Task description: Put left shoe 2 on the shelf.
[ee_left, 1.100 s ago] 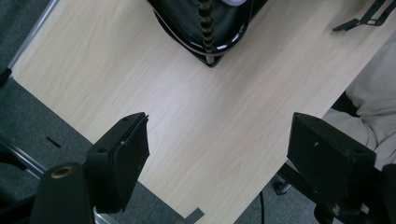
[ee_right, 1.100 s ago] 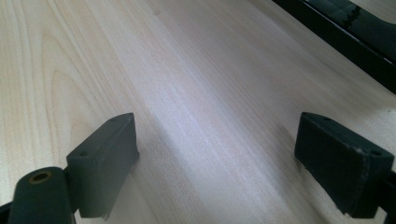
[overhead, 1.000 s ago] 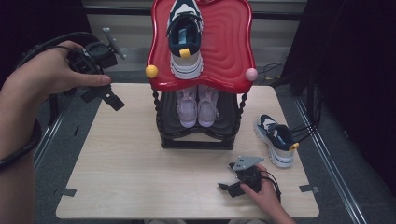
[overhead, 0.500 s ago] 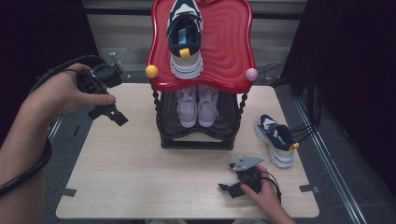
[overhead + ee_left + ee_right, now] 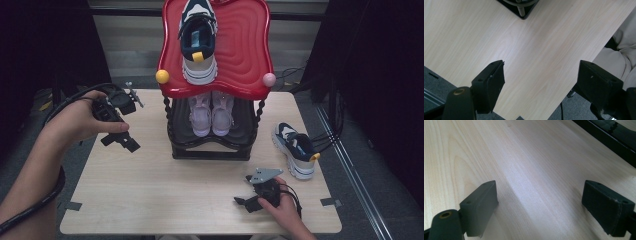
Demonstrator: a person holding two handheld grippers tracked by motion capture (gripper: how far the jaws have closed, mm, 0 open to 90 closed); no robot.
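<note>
Table (image 5: 165, 195): left gripper (image 5: 540, 82), right gripper (image 5: 540, 205) wide open, empty.

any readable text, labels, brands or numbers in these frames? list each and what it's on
None can be read.
Navy and white sneaker on the red shelf top: no legible mark.
Navy and white sneaker on the table: any logo is too small to make out.
Pale pair on the lower shelf: no lettering resolves.
Left gripper and right gripper: plain black jaws, no print.
</note>
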